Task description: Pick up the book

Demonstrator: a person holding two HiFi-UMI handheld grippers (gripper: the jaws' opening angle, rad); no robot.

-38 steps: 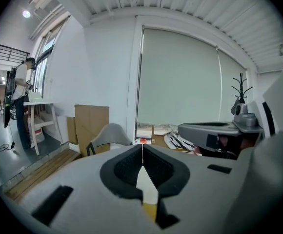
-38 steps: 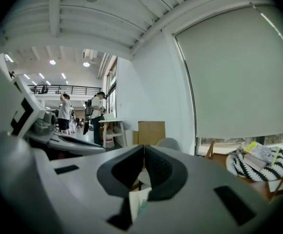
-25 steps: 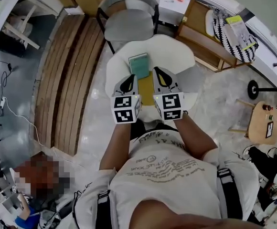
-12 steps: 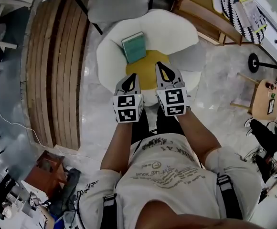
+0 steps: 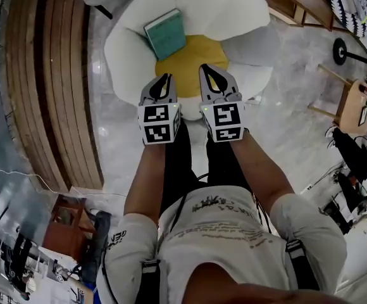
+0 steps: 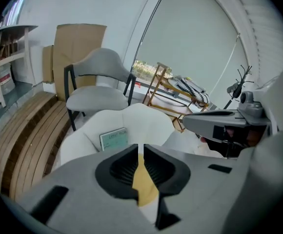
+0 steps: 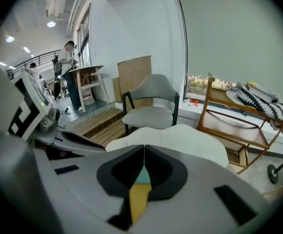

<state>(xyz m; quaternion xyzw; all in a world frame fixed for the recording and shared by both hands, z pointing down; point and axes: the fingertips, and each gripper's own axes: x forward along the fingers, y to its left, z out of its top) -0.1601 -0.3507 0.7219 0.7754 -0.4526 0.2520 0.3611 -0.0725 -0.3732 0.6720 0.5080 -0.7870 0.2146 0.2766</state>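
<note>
The left hand-held gripper (image 5: 164, 78) and the right hand-held gripper (image 5: 207, 69) are side by side, each with its jaws pressed together on nothing. Below and ahead of them sits a white flower-shaped cushion (image 5: 221, 11) (yellow at its centre). The teal book (image 5: 166, 34) lies flat ahead of the left one, untouched.
</note>
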